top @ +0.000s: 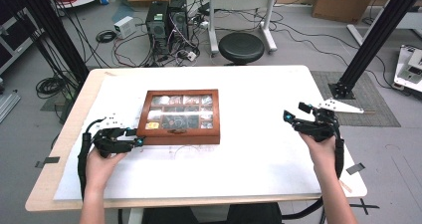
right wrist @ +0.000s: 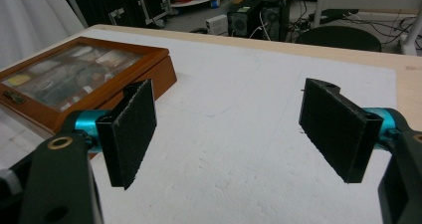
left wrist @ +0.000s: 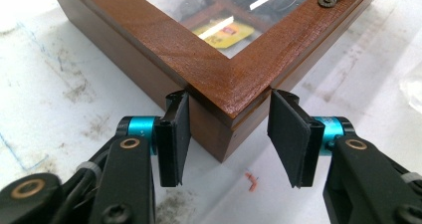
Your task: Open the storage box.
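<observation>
Covering the middle of the table, a white sheet bears the wooden box, glass lid shut, its long axis running left to right. The left gripper is clamped on the box's near left corner, pads seemingly touching both faces. The right gripper hovers well to the right of the box with jaws apart, holding nothing. The left hand is far nearer.

Box on table, centre-left.

Left gripper jaws clamped, right gripper jaws wide
</observation>
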Available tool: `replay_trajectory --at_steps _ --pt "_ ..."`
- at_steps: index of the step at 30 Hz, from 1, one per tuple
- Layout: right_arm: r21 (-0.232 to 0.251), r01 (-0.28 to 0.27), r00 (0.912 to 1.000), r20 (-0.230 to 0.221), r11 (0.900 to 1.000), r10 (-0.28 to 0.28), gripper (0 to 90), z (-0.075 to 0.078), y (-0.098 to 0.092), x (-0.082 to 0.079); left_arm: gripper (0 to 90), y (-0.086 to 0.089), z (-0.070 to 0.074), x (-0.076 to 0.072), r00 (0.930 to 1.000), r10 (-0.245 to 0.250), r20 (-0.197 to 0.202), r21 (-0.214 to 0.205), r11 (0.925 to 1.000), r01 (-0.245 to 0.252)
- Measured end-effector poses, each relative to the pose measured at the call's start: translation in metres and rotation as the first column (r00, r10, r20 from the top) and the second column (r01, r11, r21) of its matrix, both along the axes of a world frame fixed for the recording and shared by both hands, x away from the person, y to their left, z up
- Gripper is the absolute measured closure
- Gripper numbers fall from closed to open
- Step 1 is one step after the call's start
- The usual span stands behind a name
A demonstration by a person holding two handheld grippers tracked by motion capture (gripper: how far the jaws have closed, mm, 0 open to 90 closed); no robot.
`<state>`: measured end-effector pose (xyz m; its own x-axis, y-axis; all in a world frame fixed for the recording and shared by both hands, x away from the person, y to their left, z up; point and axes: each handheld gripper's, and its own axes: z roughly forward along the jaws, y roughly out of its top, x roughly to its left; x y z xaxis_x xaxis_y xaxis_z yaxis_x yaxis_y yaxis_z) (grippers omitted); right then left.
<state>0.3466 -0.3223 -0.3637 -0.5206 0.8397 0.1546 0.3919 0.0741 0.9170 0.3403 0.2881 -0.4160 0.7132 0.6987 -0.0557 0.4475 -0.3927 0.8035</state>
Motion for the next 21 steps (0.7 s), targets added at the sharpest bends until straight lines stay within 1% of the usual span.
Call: replay_trajectory --at_steps 1,2,8,12,15,17,19,20,21 --pt "0.0 0.0 1.0 0.0 1.0 0.0 22.8 0.0 0.0 0.0 55.2 -0.001 0.001 -0.001 0.9999 0.003 0.014 0.008 1.0 -0.003" --pt "0.0 -0.001 1.0 0.002 1.0 0.001 22.8 0.0 0.0 0.0 55.2 -0.001 0.002 -0.001 0.9998 0.005 0.019 0.011 0.9999 -0.006" --pt "0.001 0.003 1.0 0.004 1.0 -0.003 22.8 0.0 0.0 0.0 55.2 -0.001 0.003 -0.001 0.9998 0.009 0.02 0.009 0.9999 -0.009" --pt "0.002 0.002 1.0 0.003 1.0 -0.002 22.8 0.0 0.0 0.0 54.9 0.0 0.007 -0.002 0.9993 0.023 0.031 -0.022 0.9995 -0.022" --pt "0.003 0.0 1.0 0.002 1.0 0.0 22.8 0.0 0.0 0.0 54.6 0.001 0.011 -0.003 0.9981 0.044 0.044 -0.054 0.9976 -0.042" --pt "0.003 0.0 1.0 0.0 1.0 0.0 22.8 -0.001 0.0 0.0 54.5 0.0 0.014 -0.004 0.9967 0.061 0.054 -0.065 0.9962 -0.057" --pt "0.003 0.001 1.0 0.0 1.0 -0.001 22.8 -0.001 0.0 0.0 52.4 -0.003 0.017 -0.005 0.9933 0.09 0.072 -0.053 0.9949 -0.086" --pt "0.004 0.001 1.0 0.002 1.0 -0.001 22.8 -0.001 0.0 0.0 49.2 -0.004 0.018 -0.005 0.9915 0.098 0.086 -0.043 0.9946 -0.095" --pt "0.004 0.001 1.0 0.002 1.0 -0.001 22.8 -0.001 0.0 0.0 49.2 -0.005 0.019 -0.006 0.9902 0.102 0.095 -0.041 0.9943 -0.099"
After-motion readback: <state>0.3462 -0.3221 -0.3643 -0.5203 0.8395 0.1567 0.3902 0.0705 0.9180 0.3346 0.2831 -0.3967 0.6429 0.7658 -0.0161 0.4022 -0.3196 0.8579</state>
